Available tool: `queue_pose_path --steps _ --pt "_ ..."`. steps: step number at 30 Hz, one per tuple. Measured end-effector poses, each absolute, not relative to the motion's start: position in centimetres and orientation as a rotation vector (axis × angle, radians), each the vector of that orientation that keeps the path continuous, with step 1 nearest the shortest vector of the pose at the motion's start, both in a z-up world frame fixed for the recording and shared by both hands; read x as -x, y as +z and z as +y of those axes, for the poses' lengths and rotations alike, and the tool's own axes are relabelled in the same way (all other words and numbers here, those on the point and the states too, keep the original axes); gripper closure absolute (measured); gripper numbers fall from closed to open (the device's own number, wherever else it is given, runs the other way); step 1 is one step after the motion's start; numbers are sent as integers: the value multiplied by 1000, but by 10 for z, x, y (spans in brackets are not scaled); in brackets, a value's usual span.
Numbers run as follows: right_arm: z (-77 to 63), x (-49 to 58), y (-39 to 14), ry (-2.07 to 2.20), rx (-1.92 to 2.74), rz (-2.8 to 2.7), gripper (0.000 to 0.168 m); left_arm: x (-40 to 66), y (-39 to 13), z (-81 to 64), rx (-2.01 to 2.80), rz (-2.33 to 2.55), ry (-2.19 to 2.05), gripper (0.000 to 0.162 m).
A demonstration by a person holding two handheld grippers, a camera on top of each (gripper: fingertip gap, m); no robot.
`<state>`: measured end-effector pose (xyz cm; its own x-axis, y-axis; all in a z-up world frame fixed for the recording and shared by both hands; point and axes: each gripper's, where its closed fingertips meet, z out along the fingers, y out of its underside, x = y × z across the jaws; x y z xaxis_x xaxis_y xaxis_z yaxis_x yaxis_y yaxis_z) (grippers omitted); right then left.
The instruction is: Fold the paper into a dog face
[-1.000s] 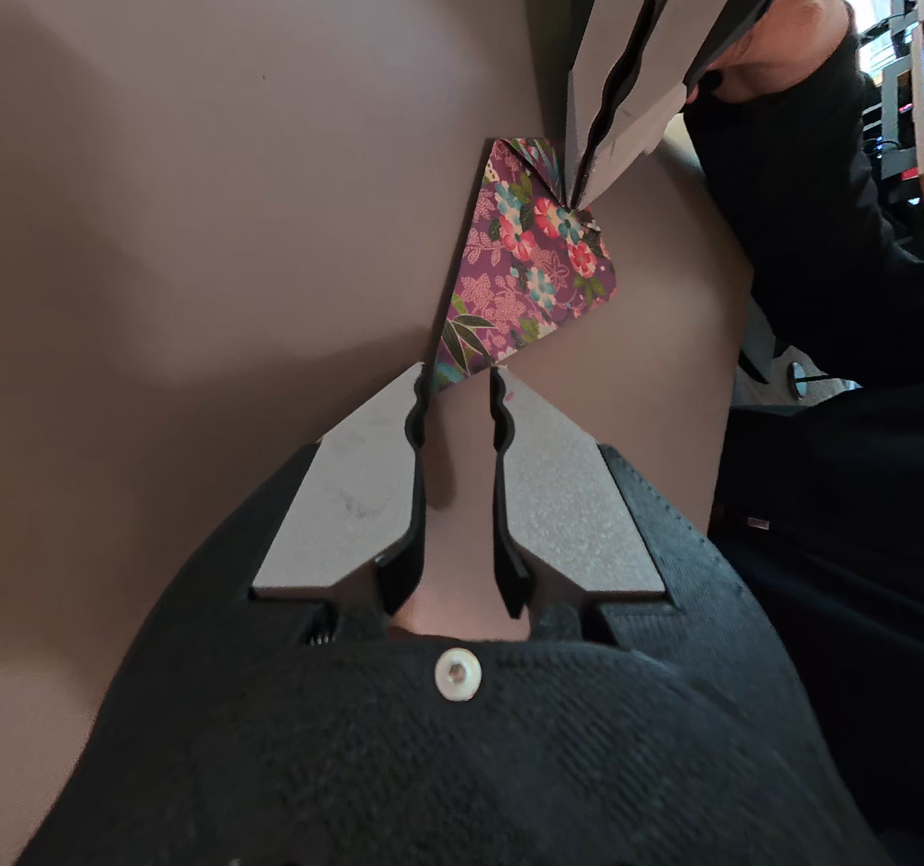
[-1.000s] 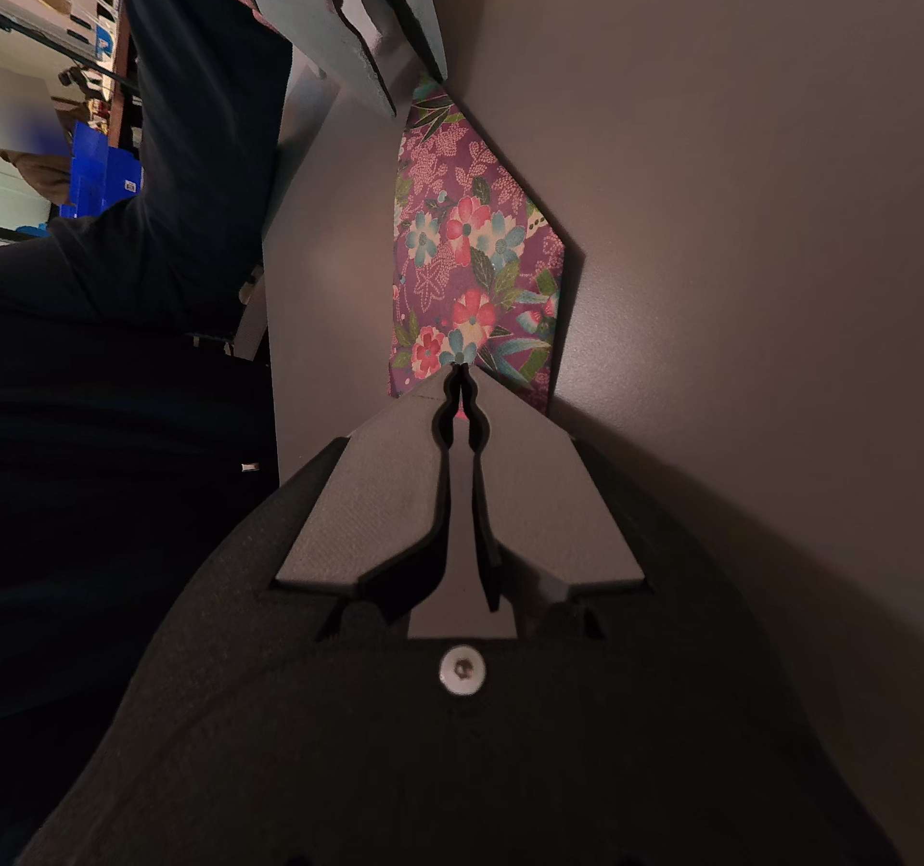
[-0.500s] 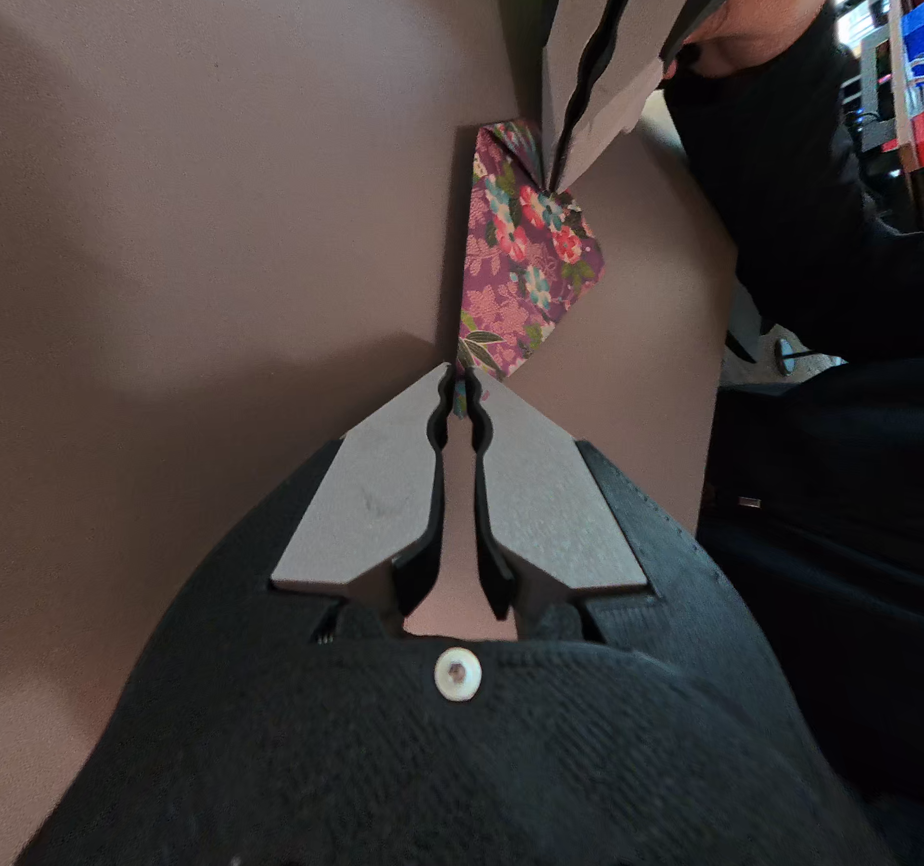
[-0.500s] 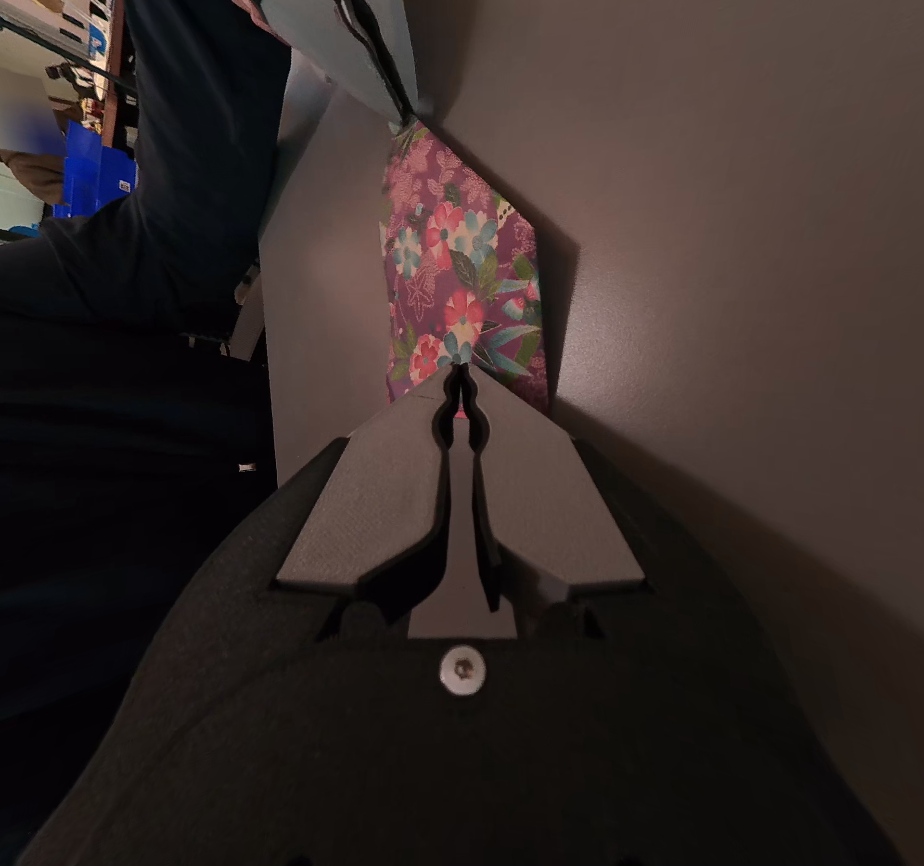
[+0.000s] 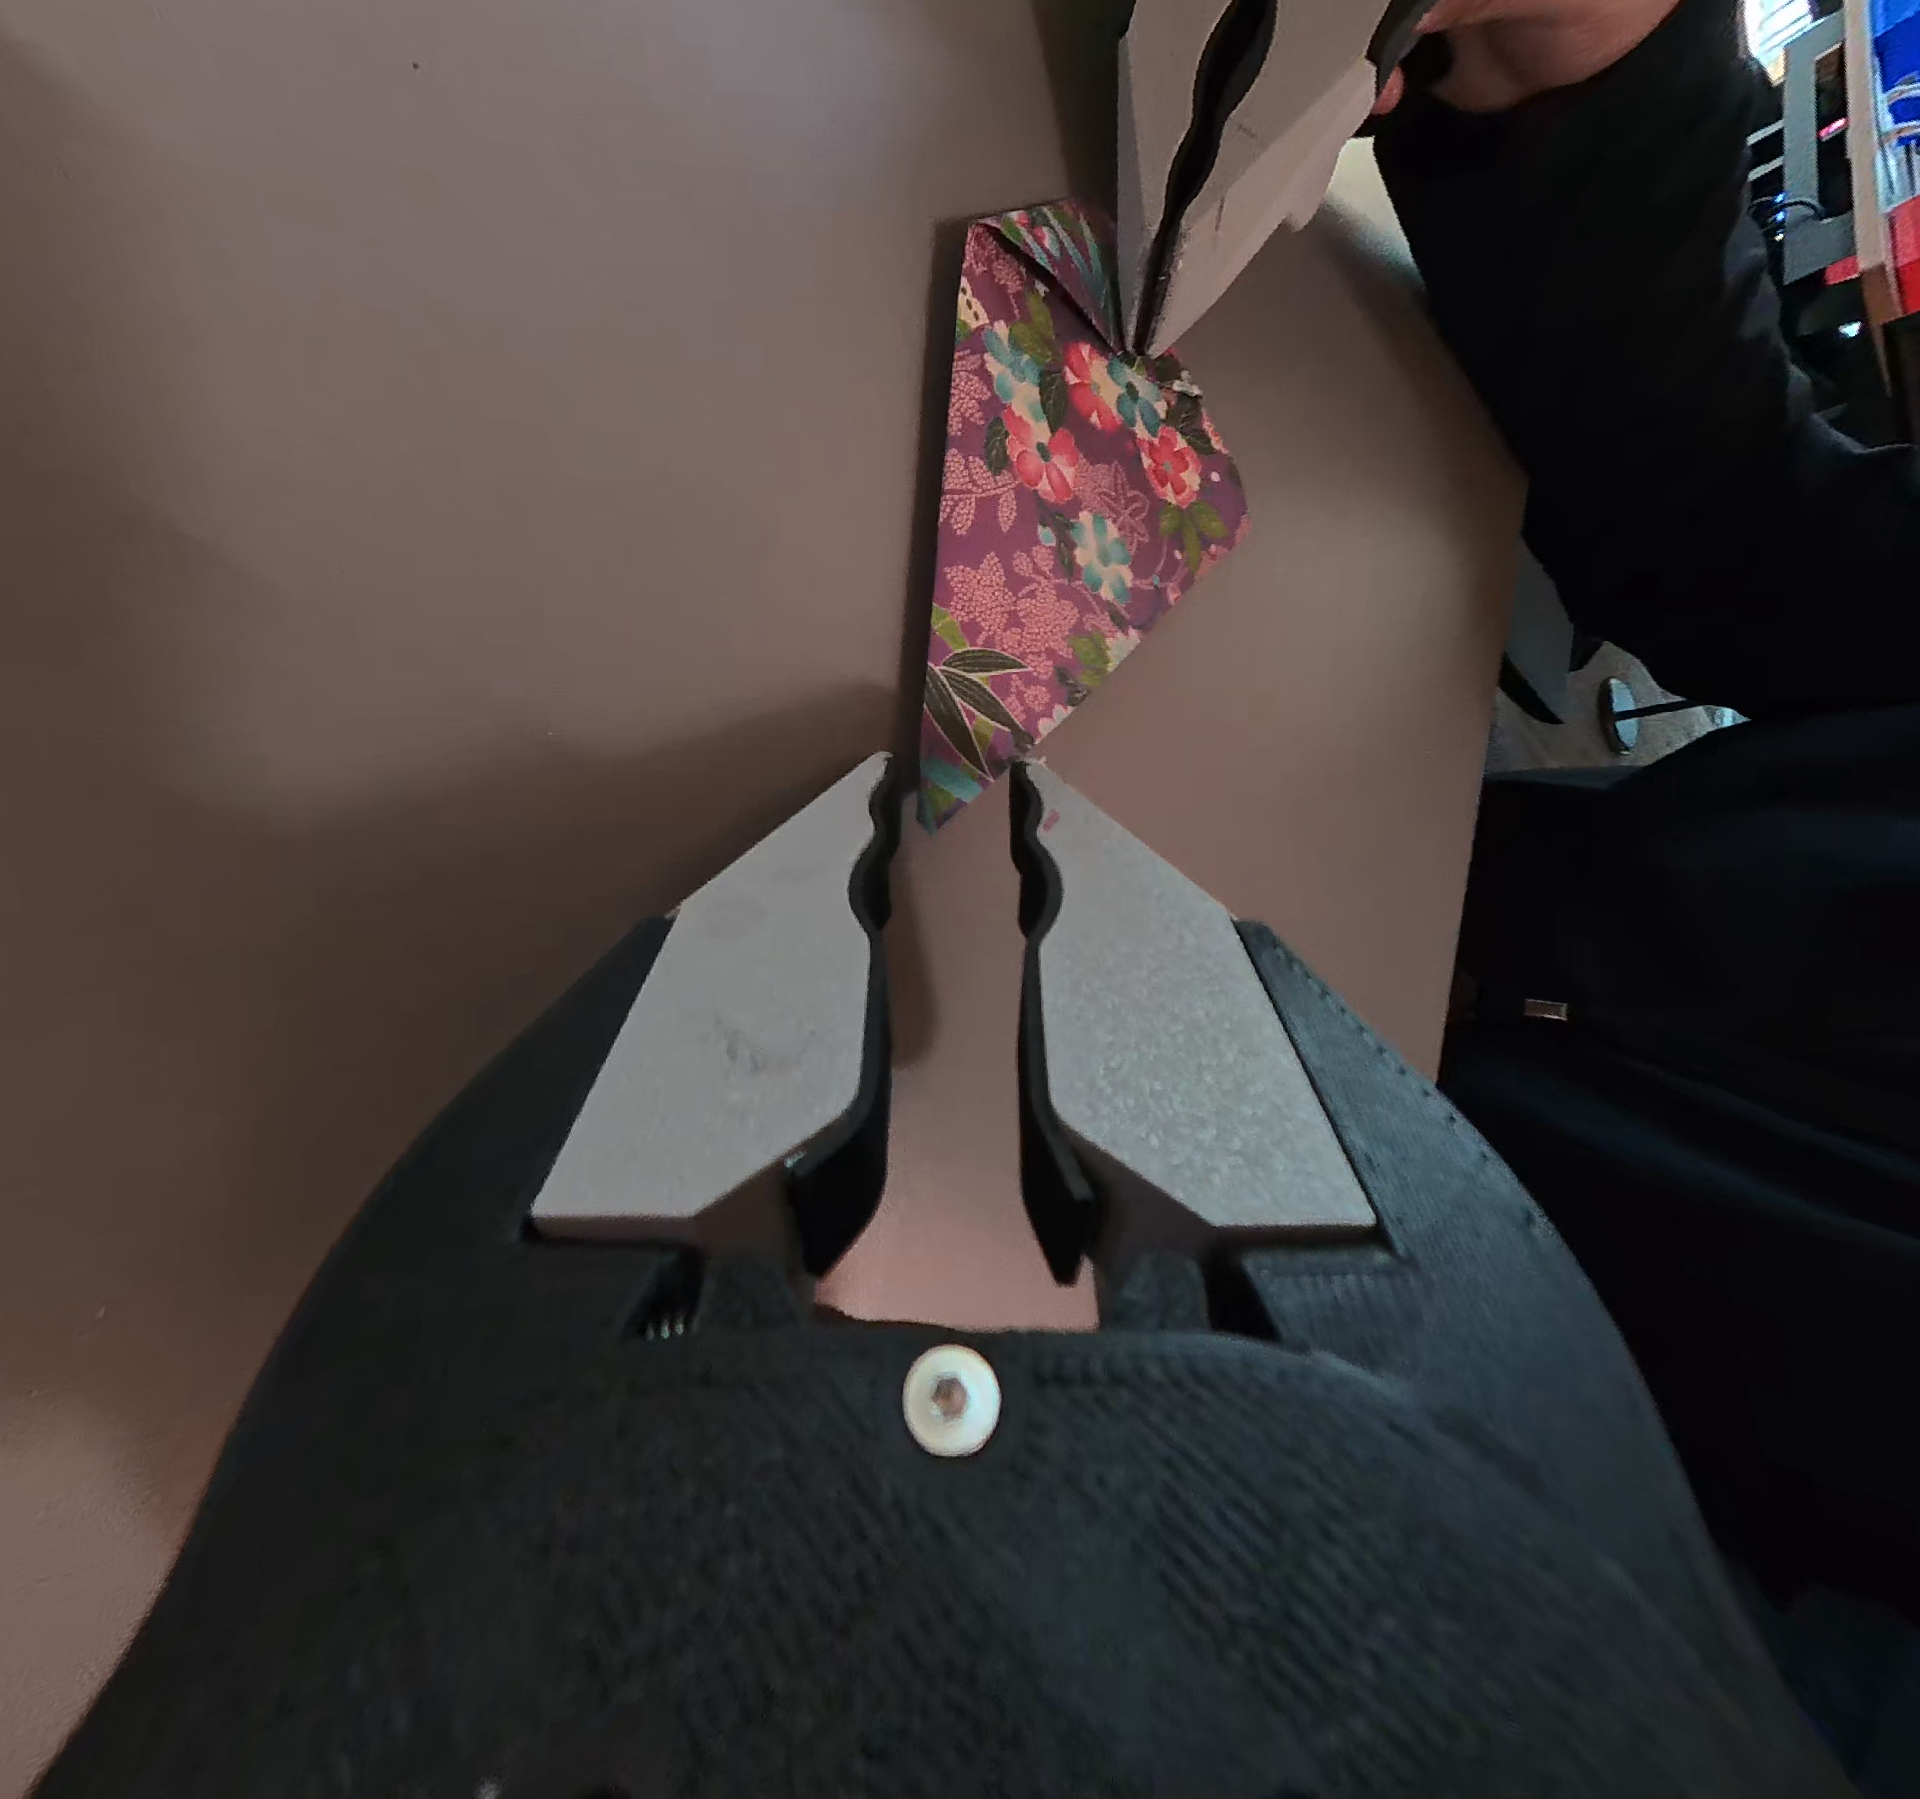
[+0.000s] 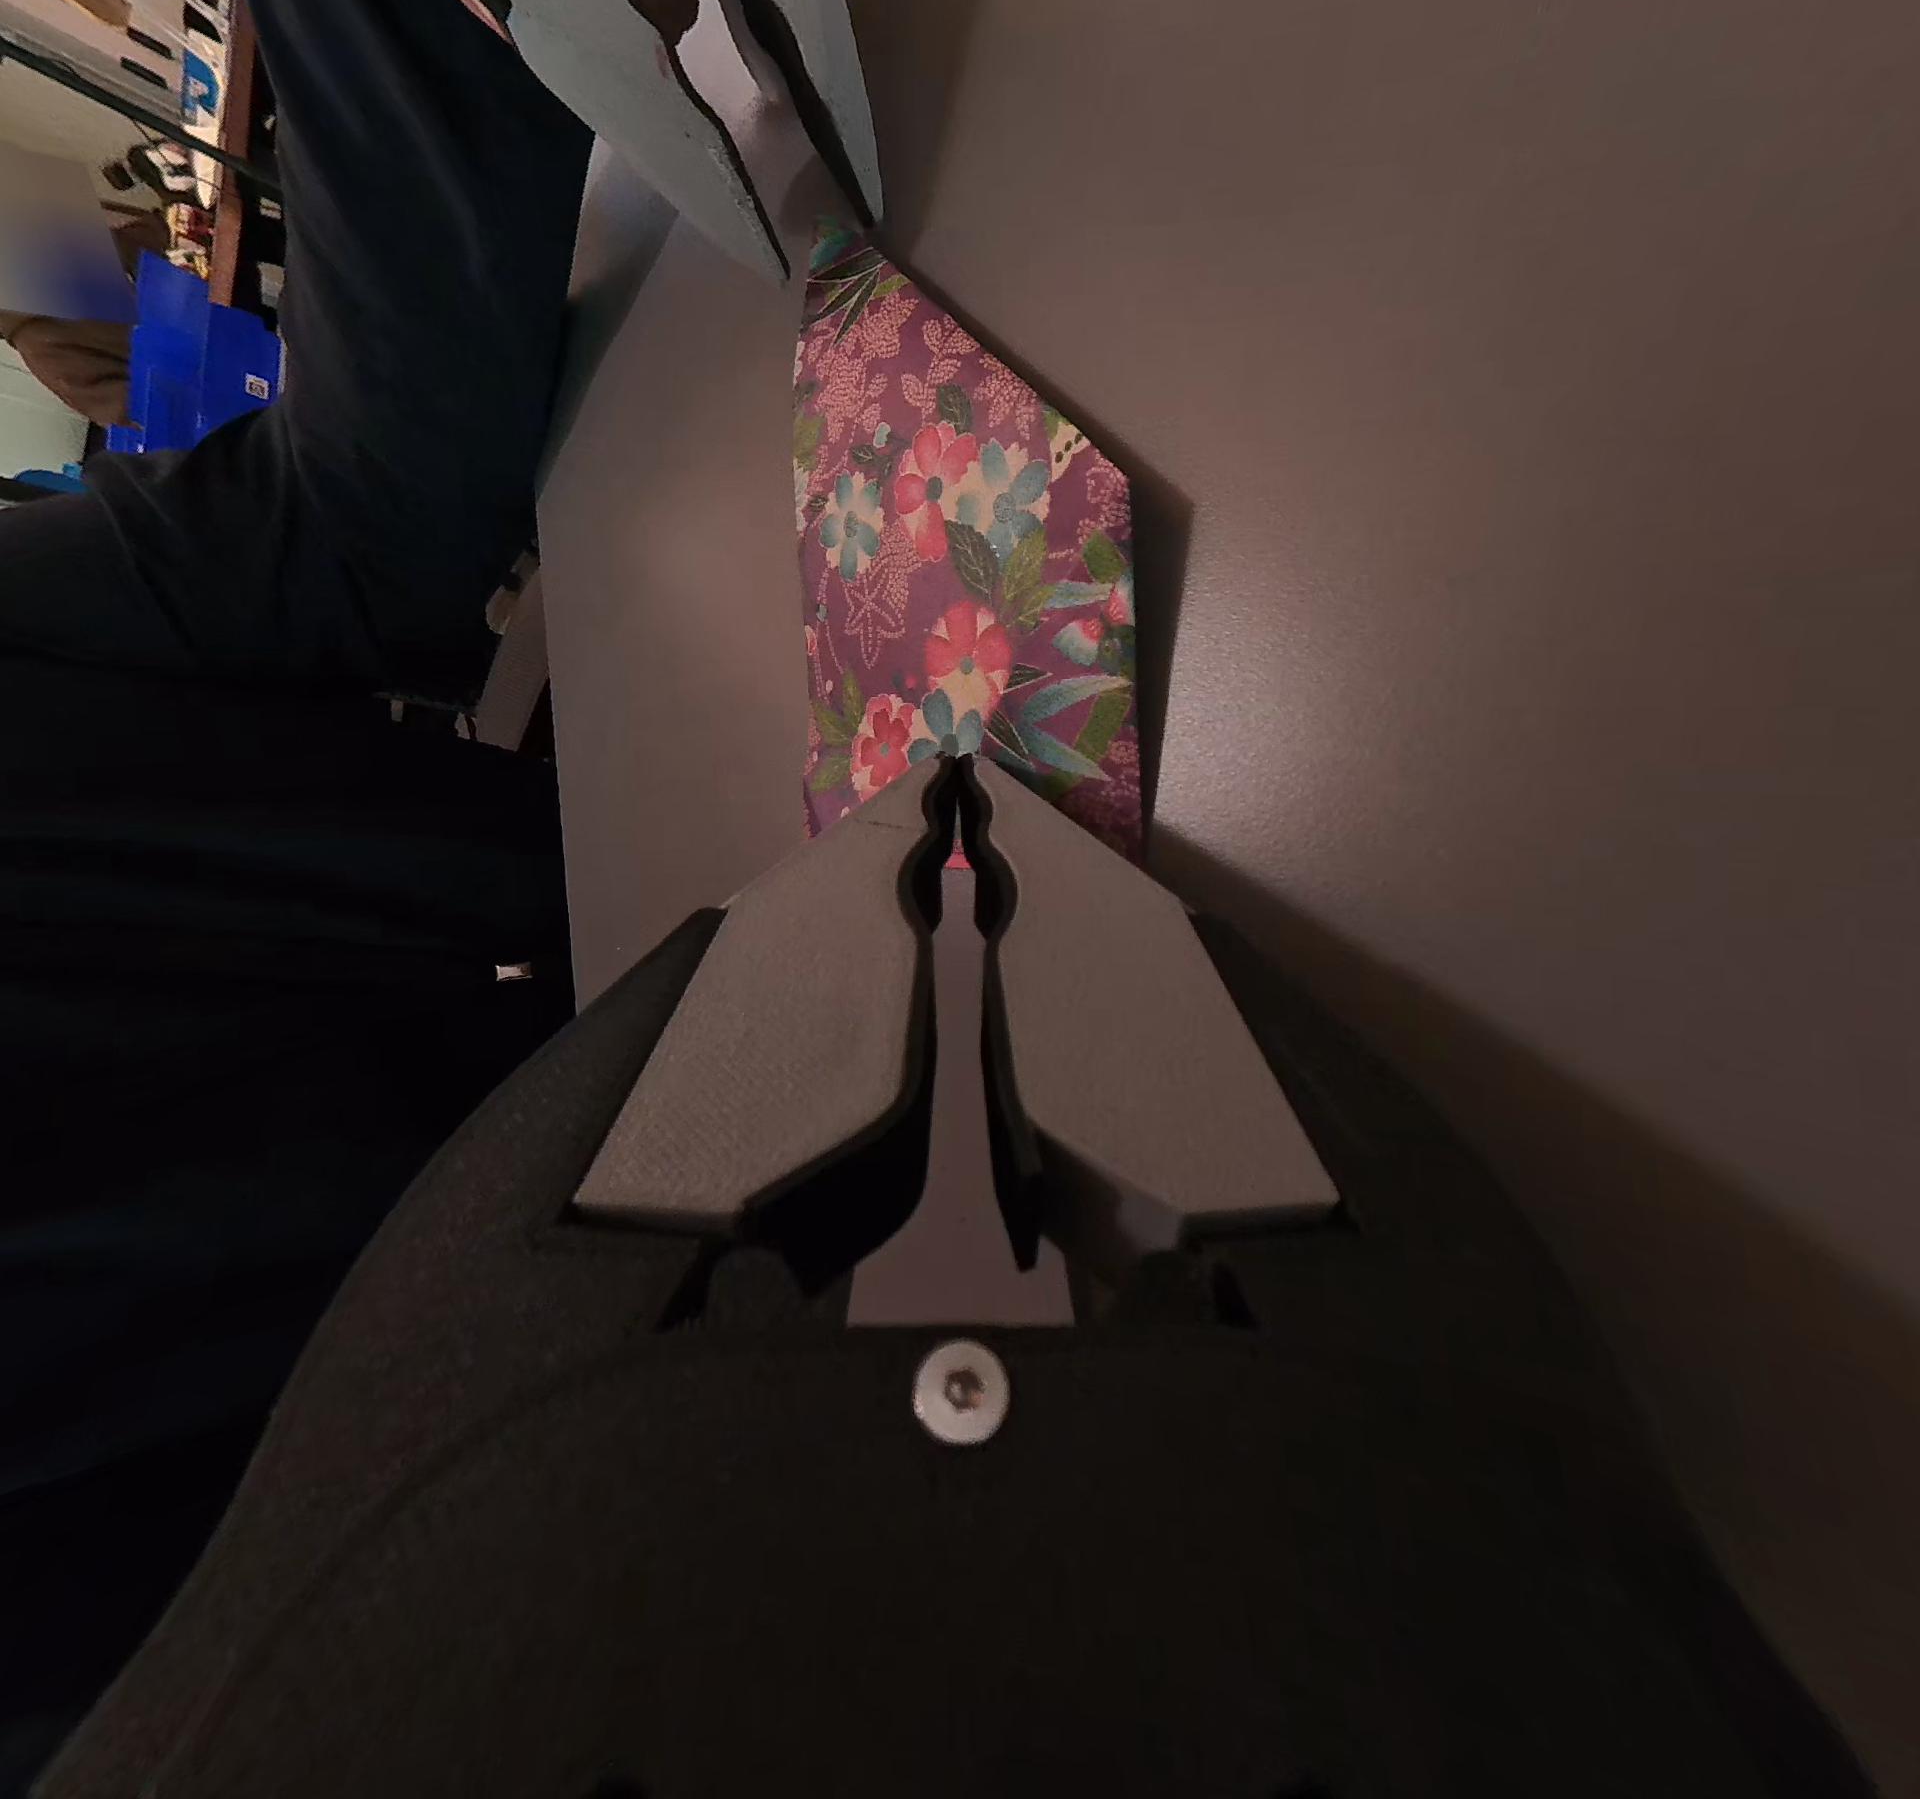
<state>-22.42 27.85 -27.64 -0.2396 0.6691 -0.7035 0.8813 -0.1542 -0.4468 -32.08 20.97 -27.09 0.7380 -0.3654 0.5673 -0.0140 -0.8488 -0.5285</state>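
The folded purple floral paper (image 5: 1060, 544) lies over the grey-brown table (image 5: 416, 399) with one folded flap at its far end. My left gripper (image 5: 956, 773) is open, and the paper's near corner sits between its fingertips, close to the left one. My right gripper (image 5: 1148, 357) is shut on the paper's far part. In the right wrist view the right gripper (image 6: 956, 762) pinches the paper (image 6: 956, 544) at its near end, and the open left gripper (image 6: 826, 248) stands at the far corner. The paper casts a dark shadow along one edge.
The table's edge (image 5: 1475, 710) runs close to the paper on the person's side. The person's dark sleeve and body (image 5: 1714, 918) fill that side, with a hand (image 5: 1558, 4) on the right gripper. Shelves and blue boxes (image 6: 197, 367) stand far off.
My left gripper, shut on the paper's near corner half a second ago, has opened again. My right gripper has stayed shut on the paper.
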Motion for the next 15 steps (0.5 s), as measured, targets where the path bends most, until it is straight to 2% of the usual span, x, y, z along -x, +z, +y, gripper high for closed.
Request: queue_pose_path --steps 6,8,15 --pt "278 224 -276 -1339 -1776 1880 168 314 -273 209 2452 317 -957 151" --pt "278 224 -276 -1339 -1776 1881 168 312 -277 208 2469 344 -940 162" --pt "277 224 -275 -1341 -1768 1897 168 316 -275 212 2462 347 -896 162"
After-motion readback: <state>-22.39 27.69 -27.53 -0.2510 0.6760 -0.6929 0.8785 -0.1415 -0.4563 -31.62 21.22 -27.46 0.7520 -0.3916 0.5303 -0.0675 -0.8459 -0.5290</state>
